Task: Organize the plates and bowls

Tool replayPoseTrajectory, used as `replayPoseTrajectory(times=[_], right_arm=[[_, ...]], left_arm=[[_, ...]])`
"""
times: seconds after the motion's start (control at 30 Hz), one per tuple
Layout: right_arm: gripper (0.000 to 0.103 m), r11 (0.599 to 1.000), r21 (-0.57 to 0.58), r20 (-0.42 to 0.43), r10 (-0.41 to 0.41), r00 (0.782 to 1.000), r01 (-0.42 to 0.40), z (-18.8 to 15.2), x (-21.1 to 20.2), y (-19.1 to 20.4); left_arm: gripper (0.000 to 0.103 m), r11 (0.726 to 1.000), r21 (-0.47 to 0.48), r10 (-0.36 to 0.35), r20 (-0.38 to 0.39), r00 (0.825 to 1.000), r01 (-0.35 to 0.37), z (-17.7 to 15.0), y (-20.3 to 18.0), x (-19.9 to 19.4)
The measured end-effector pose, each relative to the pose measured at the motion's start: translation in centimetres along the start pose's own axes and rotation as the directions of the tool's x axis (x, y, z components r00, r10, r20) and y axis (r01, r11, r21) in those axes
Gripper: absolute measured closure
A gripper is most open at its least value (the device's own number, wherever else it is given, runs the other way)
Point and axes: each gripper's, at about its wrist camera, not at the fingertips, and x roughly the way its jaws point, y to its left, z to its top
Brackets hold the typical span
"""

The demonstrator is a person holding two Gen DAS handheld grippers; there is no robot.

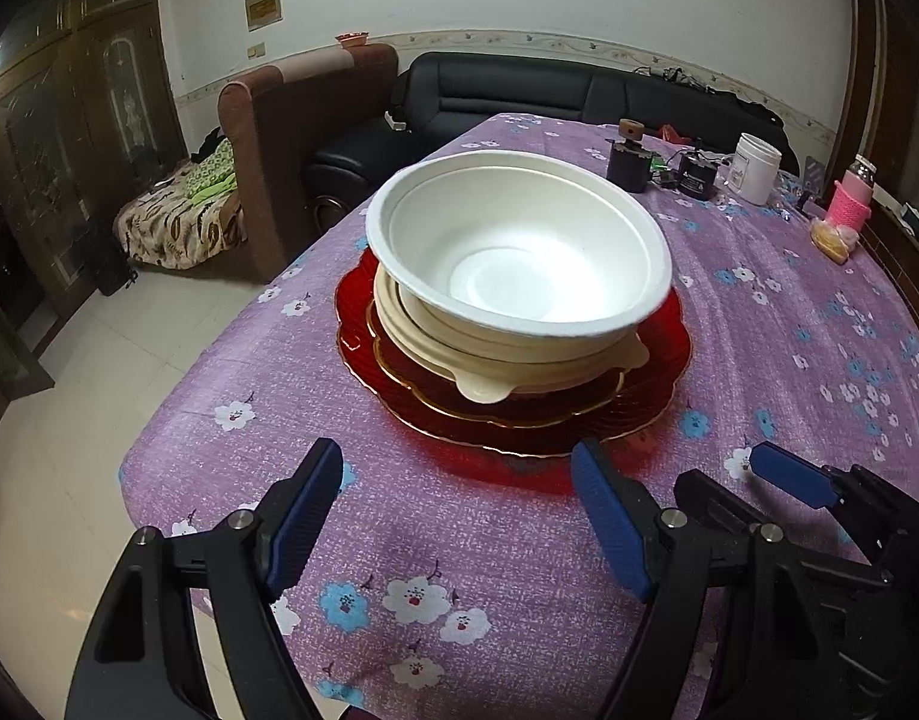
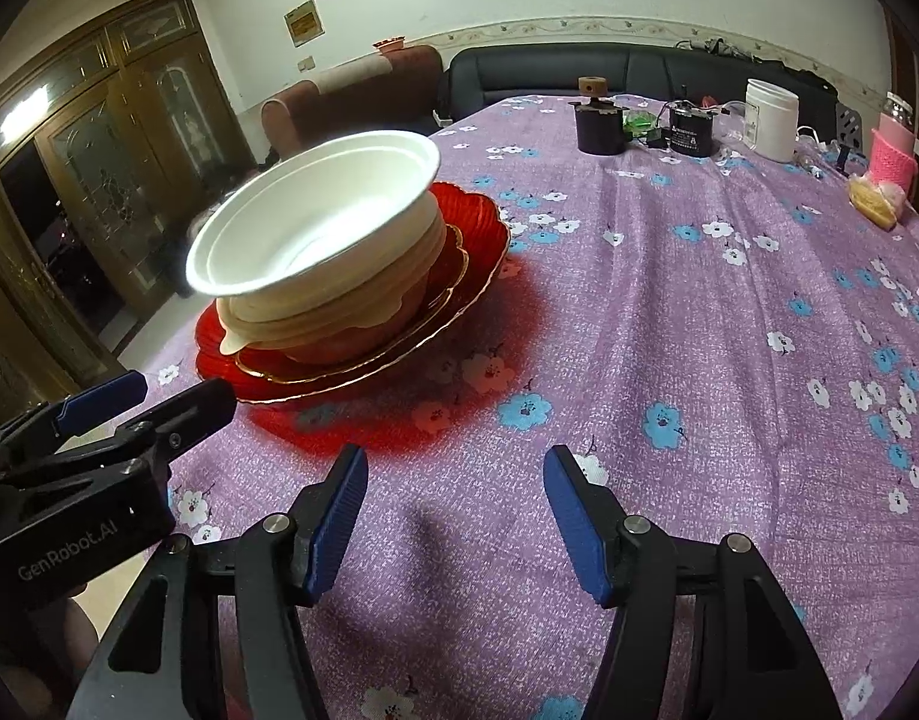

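Observation:
A stack stands on the purple flowered tablecloth [image 1: 459, 540]. A white bowl [image 1: 519, 240] is on top, tilted, over cream bowls [image 1: 489, 372], a small red plate [image 1: 507, 408] with a gold rim and a large red plate [image 1: 657, 414]. My left gripper [image 1: 459, 510] is open and empty, just in front of the large plate's near rim. My right gripper [image 2: 453, 516] is also open and empty over bare cloth, to the right of the stack [image 2: 315, 210]. Each gripper shows at the edge of the other's view: the right one [image 1: 789, 480], the left one [image 2: 99, 402].
At the far end of the table stand a black canister [image 2: 600, 120], a dark battery-like block [image 2: 690, 129], a white jar [image 2: 771, 117], a pink sleeved bottle [image 2: 894, 150] and a bagged bun [image 2: 873, 198]. The table's left edge [image 1: 177, 396] drops to a tiled floor. Sofas stand behind.

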Motion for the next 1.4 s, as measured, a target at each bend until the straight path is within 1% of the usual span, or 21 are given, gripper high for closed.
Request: replayPoseTrajectory(times=[0.43,0.67,0.8,0.97,1.07,1.2,1.23,1.33,1.4], right_arm=[[0.034,1.0,-0.002,-0.01,-0.005,1.0,0.005,-0.4,0.1,0.0],[0.034,1.0,0.007,-0.031,-0.012,0.999,0.012,-0.6,0.8,-0.4],[0.034,1.0,0.021,-0.029,-0.01,1.0,0.011,-0.6,0.9,-0.9],[0.034,0.999,0.049,-0.043,0.0,0.999,0.002,-0.5,1.5,-1.5],[0.034,0.999,0.053,-0.049,0.011,0.999,-0.008,-0.5,1.6,-1.6],[0.034,0.997,0.069,-0.049,0.028,0.998,-0.025,-0.4,1.7,-2.0],[0.034,0.997,0.074,-0.047,0.033,0.998,-0.03,-0.4,1.7,-2.1],[0.031,0.996,0.08,-0.045,0.045,0.998,-0.042,-0.4,1.8,-2.3],[0.03,0.996,0.076,-0.045,0.049,0.998,-0.045,-0.3,1.9,-2.2]], left_arm=[[0.023,1.0,0.017,-0.01,-0.024,1.0,0.01,-0.2,-0.7,0.6],[0.023,1.0,-0.019,-0.022,-0.069,0.997,0.02,-0.5,0.3,2.0],[0.023,0.998,-0.059,0.006,-0.071,0.997,-0.01,-0.8,2.6,2.6],[0.023,0.994,-0.082,0.064,-0.133,0.989,-0.076,-0.5,5.2,4.6],[0.023,0.993,-0.056,0.095,-0.142,0.985,-0.104,0.4,5.4,5.6],[0.023,0.992,-0.034,0.109,-0.195,0.975,-0.118,1.3,5.3,7.9],[0.023,0.993,-0.036,0.105,-0.19,0.976,-0.114,1.5,5.3,8.0],[0.023,0.992,-0.002,0.122,-0.19,0.974,-0.124,2.1,4.7,8.4],[0.023,0.993,0.017,0.118,-0.19,0.975,-0.117,2.4,4.1,8.5]])
